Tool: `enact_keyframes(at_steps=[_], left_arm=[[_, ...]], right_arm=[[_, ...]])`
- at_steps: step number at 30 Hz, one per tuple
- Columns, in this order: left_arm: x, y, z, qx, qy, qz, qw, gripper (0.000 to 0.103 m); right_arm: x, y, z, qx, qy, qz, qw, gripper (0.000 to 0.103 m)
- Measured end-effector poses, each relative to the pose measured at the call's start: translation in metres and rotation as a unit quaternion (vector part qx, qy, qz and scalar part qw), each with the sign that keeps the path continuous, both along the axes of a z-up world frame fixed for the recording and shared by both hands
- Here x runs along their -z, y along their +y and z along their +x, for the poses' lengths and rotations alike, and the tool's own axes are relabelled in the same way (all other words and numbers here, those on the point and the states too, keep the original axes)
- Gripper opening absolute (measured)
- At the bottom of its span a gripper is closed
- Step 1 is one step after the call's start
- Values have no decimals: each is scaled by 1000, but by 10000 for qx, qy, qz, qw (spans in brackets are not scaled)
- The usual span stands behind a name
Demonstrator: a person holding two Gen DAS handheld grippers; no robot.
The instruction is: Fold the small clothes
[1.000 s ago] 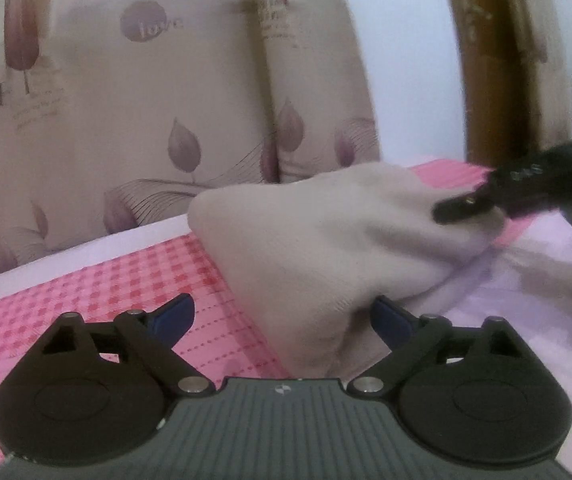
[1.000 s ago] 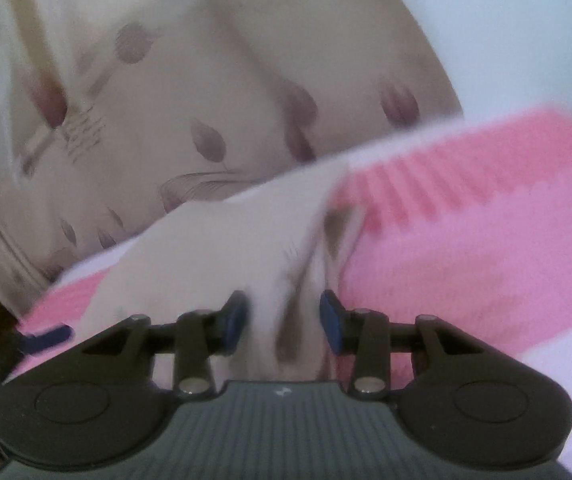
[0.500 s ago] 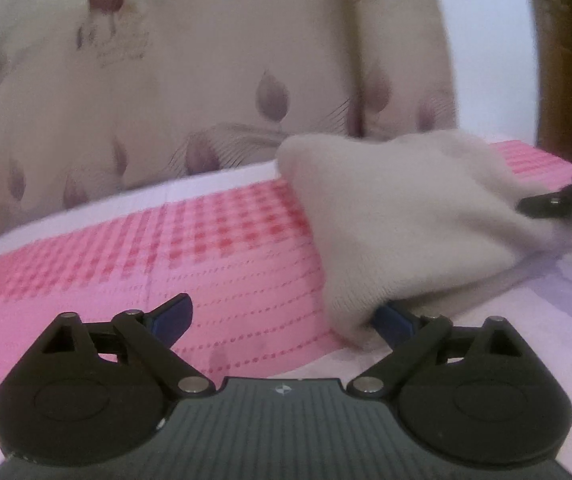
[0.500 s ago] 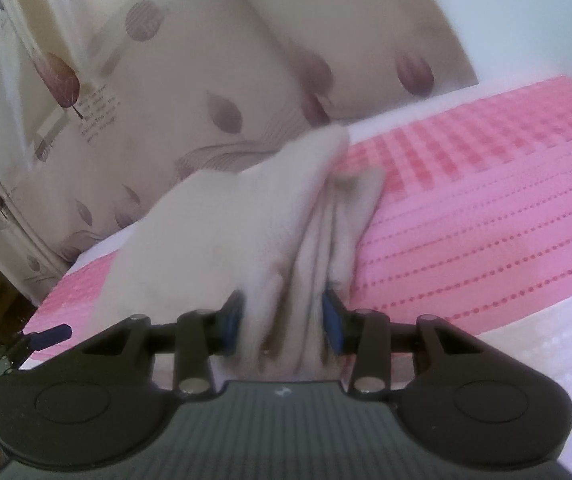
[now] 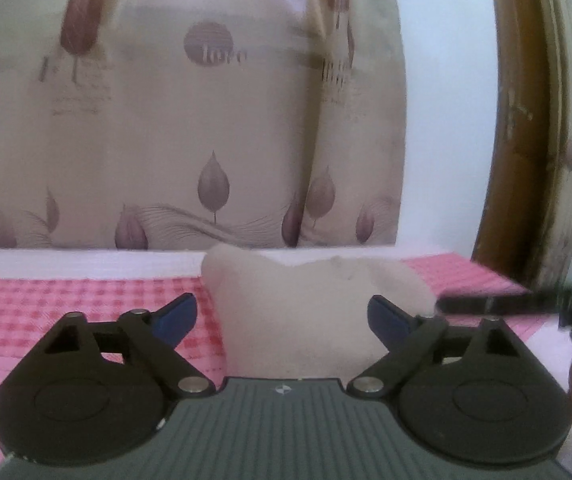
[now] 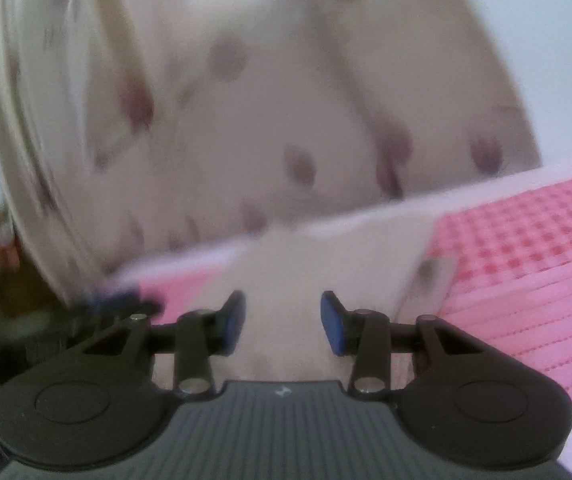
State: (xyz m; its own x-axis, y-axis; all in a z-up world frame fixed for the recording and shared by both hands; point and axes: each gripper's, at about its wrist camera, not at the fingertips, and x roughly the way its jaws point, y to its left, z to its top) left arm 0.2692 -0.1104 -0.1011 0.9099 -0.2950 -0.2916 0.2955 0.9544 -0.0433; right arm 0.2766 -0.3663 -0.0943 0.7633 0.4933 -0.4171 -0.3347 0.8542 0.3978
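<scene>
Beige garment (image 5: 305, 320) now bunched upright, left hand-held gripper (image 5: 282, 316) narrowing loosely around it, right hand-held gripper (image 6: 282, 320) clamping its folds.

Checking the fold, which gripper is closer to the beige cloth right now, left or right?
Right. The right gripper has the beige cloth bunched between its fingers. The left gripper, jaws just closing a little, stands wide around the cloth's other end, pads not pressing it.

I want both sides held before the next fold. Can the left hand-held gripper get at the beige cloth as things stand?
Probably yes. The left hand-held gripper is open and has just been closing, with the cloth already between its pads and nothing in the way, though neither pad clearly presses on it yet.
</scene>
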Motion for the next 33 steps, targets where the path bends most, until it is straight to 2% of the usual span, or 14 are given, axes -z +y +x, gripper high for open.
enact_keyframes(at_steps=[2, 4, 6, 8, 12, 15, 17, 19, 21, 24, 27, 30, 32, 33], left_arm=[[15, -1, 11, -56, 179, 189, 9996, 82], [31, 4, 13, -59, 386, 221, 9990, 83], [32, 14, 12, -39, 491, -58, 9988, 84], [33, 19, 9, -127, 452, -117, 9988, 88], [33, 16, 9, -154, 453, -43, 9988, 90], [30, 13, 7, -176, 387, 70, 9991, 92], [31, 13, 9, -175, 407, 89, 9990, 93], [31, 14, 10, -177, 437, 62, 9989, 93], [32, 15, 11, -184, 483, 44, 9987, 95], [33, 17, 12, -213, 516, -11, 9984, 97], [33, 18, 12, -233, 535, -39, 9983, 98], [32, 16, 12, -270, 513, -5, 9983, 99], [32, 17, 11, -296, 496, -13, 9983, 99], [33, 17, 11, -320, 493, -29, 9983, 100]], right_arm=[[23, 4, 8, 212, 368, -540, 9976, 26], [32, -14, 7, 342, 463, 59, 9983, 24], [27, -25, 8, 346, 600, 618, 9957, 27], [14, -31, 6, 358, 363, 872, 9949, 27], [-13, -27, 31, 686, 20, 254, 9973, 27], [-5, -17, 70, 774, 127, -231, 9967, 26], [18, -14, 103, 883, 620, -573, 9925, 25], [37, -19, 115, 984, 642, -419, 9922, 26], [38, -34, 120, 1088, 860, 172, 9902, 26], [29, -40, 93, 1343, 482, 306, 9893, 30], [14, -35, 49, 1115, -177, 441, 9926, 30], [10, -11, 18, 844, -273, -222, 9958, 29], [28, 8, 12, 660, 115, -945, 9933, 29], [37, 16, 7, 594, -2, -1276, 9900, 29]])
